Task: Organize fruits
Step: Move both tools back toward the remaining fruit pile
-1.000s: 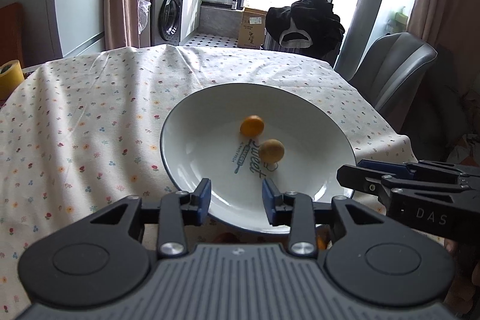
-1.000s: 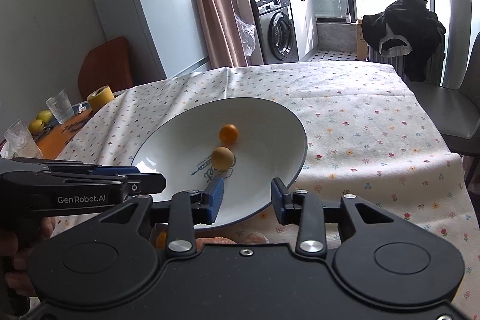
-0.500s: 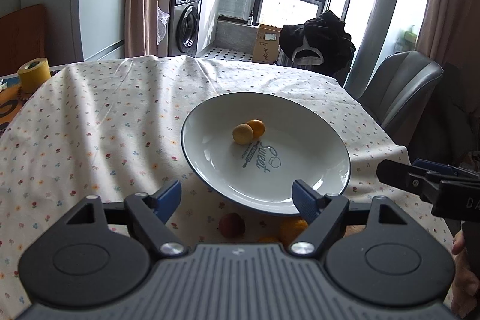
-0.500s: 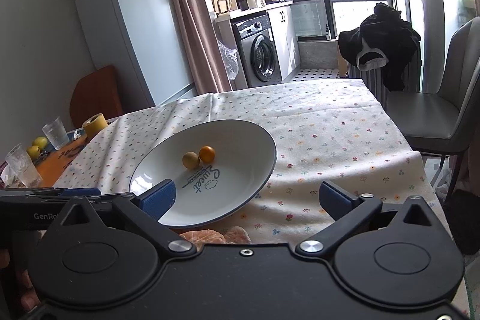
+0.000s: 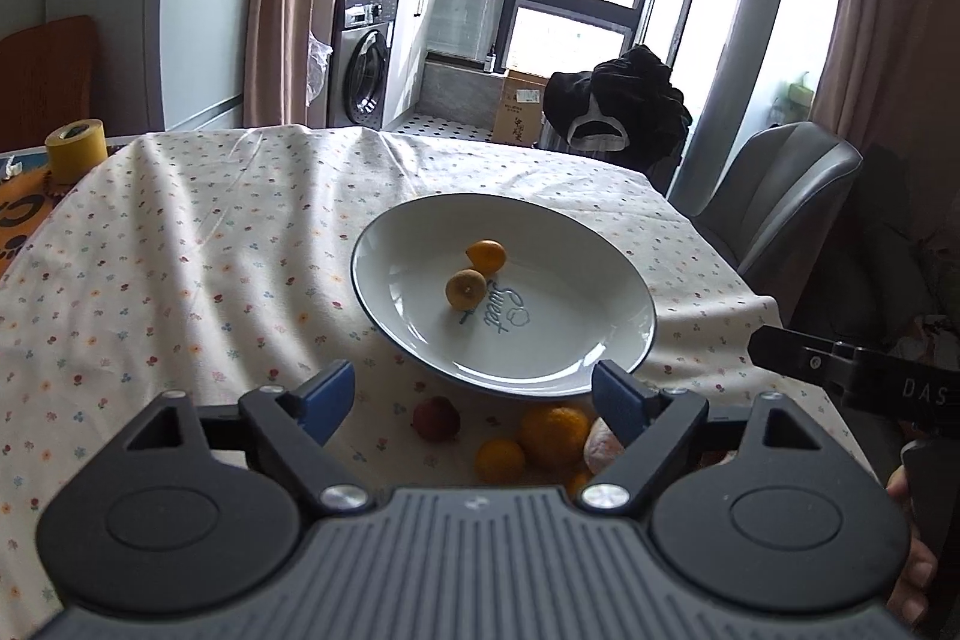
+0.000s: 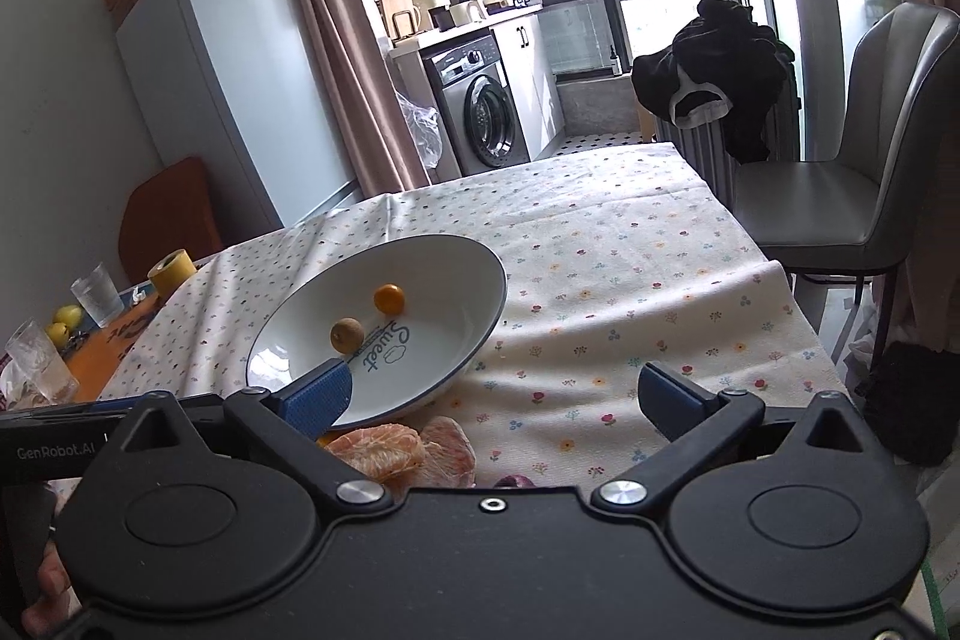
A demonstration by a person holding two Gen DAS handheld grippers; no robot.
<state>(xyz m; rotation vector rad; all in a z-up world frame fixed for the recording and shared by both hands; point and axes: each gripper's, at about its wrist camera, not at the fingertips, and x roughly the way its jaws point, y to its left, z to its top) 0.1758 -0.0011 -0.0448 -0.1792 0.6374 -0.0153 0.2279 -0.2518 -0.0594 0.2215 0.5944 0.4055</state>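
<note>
Floral tablecloth [image 5: 180, 244] under plate [image 5: 600, 340]; washing machine [image 5: 363, 67] behind.

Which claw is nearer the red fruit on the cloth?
Left. The left claw, open, sits right over the red fruit lying between its fingers. The right claw, also open, is off to the fruit's right side.

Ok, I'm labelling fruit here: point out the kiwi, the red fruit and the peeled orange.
kiwi [image 5: 465, 288], left wrist view, middle of its brown skin.
red fruit [image 5: 436, 418], left wrist view, its top, on the cloth before the plate.
peeled orange [image 6: 384, 451], right wrist view, its exposed segments.
</note>
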